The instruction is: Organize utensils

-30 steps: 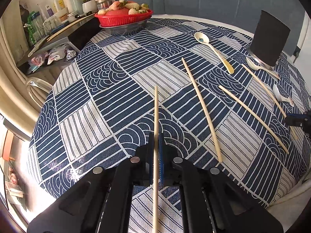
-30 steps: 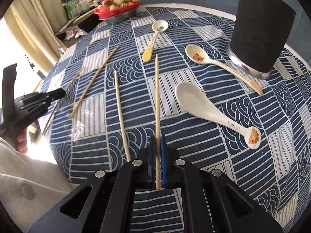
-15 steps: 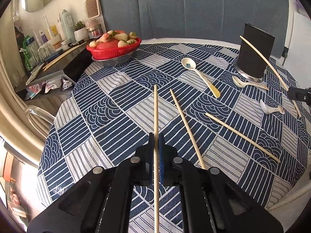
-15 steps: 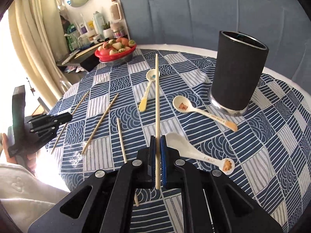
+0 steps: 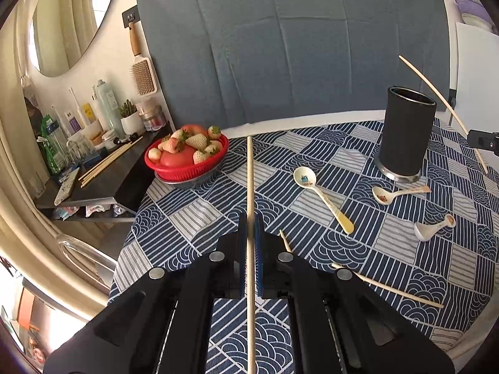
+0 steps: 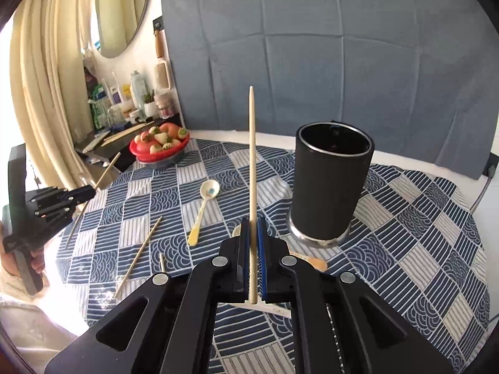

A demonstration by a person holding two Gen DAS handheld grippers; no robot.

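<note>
My left gripper (image 5: 249, 233) is shut on a wooden chopstick (image 5: 250, 180) and holds it above the table's left side. My right gripper (image 6: 253, 237) is shut on a second chopstick (image 6: 252, 155), lifted and tilted up, just left of the black utensil holder (image 6: 330, 184). The holder also shows in the left wrist view (image 5: 405, 134), with the right-held chopstick (image 5: 436, 93) near its rim. Three ceramic spoons (image 5: 321, 196) (image 5: 396, 191) (image 5: 433, 229) and two loose chopsticks (image 5: 386, 286) (image 6: 140, 252) lie on the blue patterned tablecloth (image 6: 421, 218).
A red basket of strawberries (image 5: 187, 155) stands at the table's far left edge. A dark side shelf (image 5: 93, 168) with bottles and more chopsticks is beyond it. A blue-grey backdrop (image 5: 280, 46) stands behind the table.
Both grippers have risen from the table with their chopsticks. The right one has tilted its chopstick up and moved nearer the black holder.
</note>
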